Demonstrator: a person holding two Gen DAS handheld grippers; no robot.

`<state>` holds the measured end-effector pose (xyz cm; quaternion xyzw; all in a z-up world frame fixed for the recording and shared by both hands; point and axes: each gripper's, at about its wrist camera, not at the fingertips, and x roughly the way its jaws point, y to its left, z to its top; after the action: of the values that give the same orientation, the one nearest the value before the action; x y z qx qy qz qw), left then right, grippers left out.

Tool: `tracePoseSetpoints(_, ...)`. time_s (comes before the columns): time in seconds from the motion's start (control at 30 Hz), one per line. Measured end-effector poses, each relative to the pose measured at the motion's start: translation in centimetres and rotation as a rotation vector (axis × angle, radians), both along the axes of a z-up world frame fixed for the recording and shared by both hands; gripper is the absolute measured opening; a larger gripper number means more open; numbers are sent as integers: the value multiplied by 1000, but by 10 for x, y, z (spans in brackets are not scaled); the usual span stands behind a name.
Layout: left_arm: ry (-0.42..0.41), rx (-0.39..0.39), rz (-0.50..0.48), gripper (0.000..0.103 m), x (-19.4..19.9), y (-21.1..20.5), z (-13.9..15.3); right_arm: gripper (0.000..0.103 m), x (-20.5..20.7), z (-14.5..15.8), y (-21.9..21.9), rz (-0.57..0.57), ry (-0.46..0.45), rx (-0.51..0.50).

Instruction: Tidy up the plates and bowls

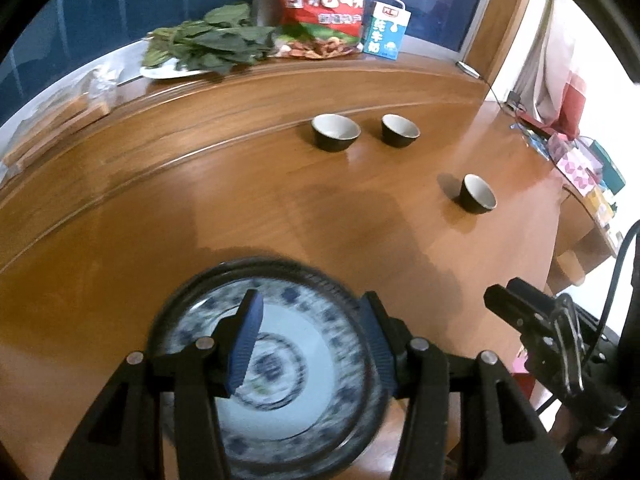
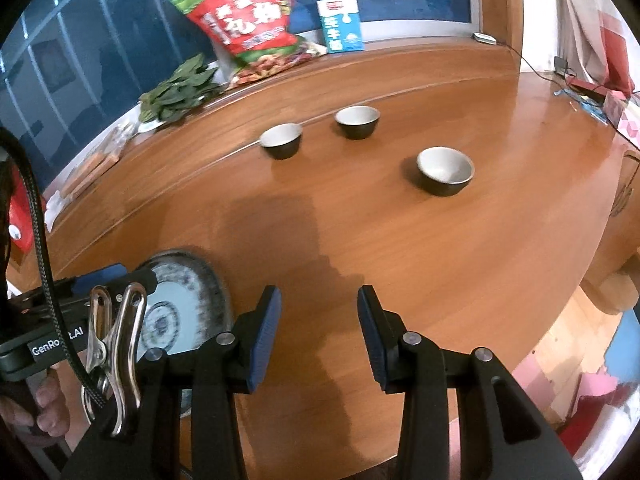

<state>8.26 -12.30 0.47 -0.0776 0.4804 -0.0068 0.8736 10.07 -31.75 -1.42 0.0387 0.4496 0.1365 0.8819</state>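
Wooden table (image 2: 360, 240): 3 bowls (image 2: 445, 171), 1 plate (image 1: 296, 360); left gripper (image 1: 308, 344) apart over plate, right gripper (image 2: 318, 336) empty, part-open.

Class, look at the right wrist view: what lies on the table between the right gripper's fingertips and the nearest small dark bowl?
Nothing: between the right gripper and the nearest bowl the right wrist view shows only bare wooden table, crossed by a shadow.
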Motion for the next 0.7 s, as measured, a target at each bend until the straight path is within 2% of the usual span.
tracePoseSetpoints(0.37,2,-31,11,53,57,-74,-4,41,56,-7,-66,58,12,12)
tracePoseSetpoints(0.7,-2,-30,-39,53,103,-138,-2,41,106,-14,-126,1,41,91)
